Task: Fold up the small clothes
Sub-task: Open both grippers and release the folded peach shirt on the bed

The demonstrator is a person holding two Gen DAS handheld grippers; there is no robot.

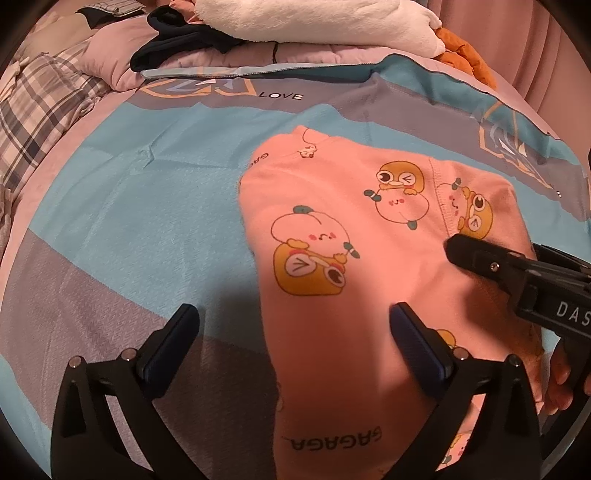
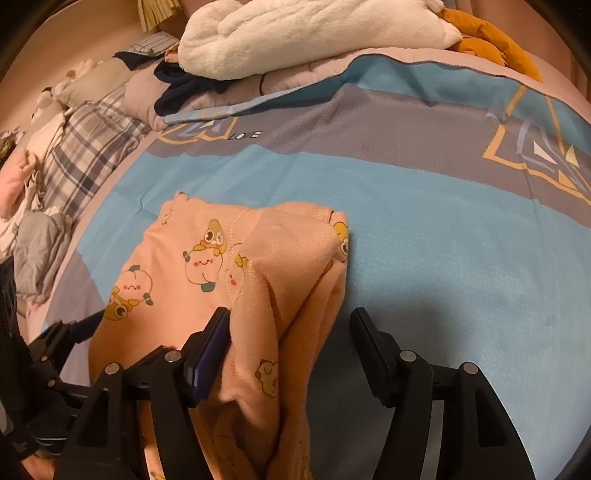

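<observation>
A small pink garment (image 1: 332,221) printed with yellow cartoon animals lies partly folded on the blue and grey bedspread (image 1: 129,206). My left gripper (image 1: 295,325) is open just above the garment's near left edge, with its right finger over the cloth. My right gripper (image 2: 291,328) is open, and a raised fold of the garment (image 2: 280,273) drapes between its fingers against the left pad (image 2: 210,343). The right gripper also shows in the left wrist view (image 1: 480,258), lying on the garment's right side.
A white fluffy blanket (image 2: 314,33), a dark garment (image 2: 184,88) and an orange cloth (image 2: 491,40) lie at the far side of the bed. A plaid pillow (image 2: 85,144) and a grey garment (image 2: 40,251) lie at the left.
</observation>
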